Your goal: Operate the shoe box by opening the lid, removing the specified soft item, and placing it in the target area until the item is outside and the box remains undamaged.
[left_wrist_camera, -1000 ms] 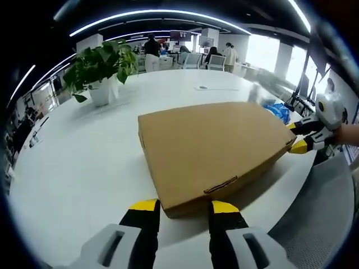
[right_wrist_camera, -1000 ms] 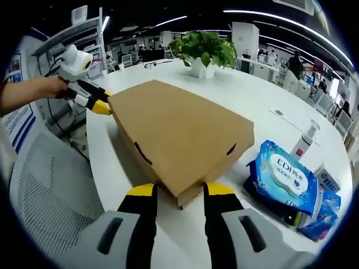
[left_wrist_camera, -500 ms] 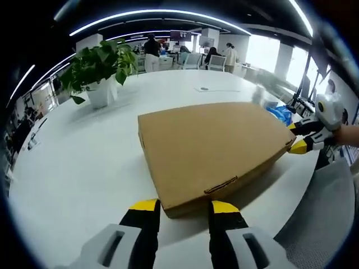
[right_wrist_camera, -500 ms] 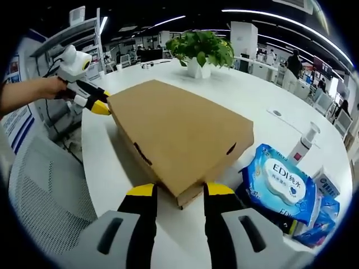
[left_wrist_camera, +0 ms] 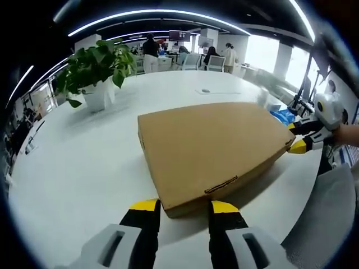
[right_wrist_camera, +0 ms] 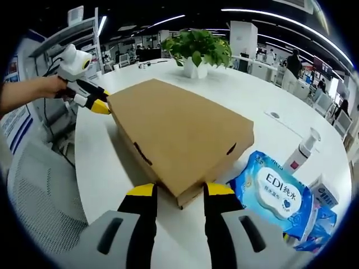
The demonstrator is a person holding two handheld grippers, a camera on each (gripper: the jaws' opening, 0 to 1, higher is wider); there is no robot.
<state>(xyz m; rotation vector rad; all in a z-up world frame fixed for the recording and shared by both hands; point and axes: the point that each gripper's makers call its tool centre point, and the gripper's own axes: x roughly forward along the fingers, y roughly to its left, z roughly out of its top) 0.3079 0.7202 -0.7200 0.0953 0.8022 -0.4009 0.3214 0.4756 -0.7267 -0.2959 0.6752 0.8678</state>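
Closed flat brown cardboard shoe box (left_wrist_camera: 213,148) on white round table (left_wrist_camera: 84,157); contents hidden. Left gripper (left_wrist_camera: 184,206) and right gripper (right_wrist_camera: 179,190) each straddle opposite corners, jaws parted; contact unclear.

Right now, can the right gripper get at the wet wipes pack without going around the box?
Probably yes. In the right gripper view the wet wipes pack lies on the white table just beside the right gripper, with nothing between them. The gripper sits at a corner of the closed shoe box, jaws apart.

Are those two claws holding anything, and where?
Both grippers, left and right, straddle opposite corners of the closed cardboard box; a firm grip cannot be told.
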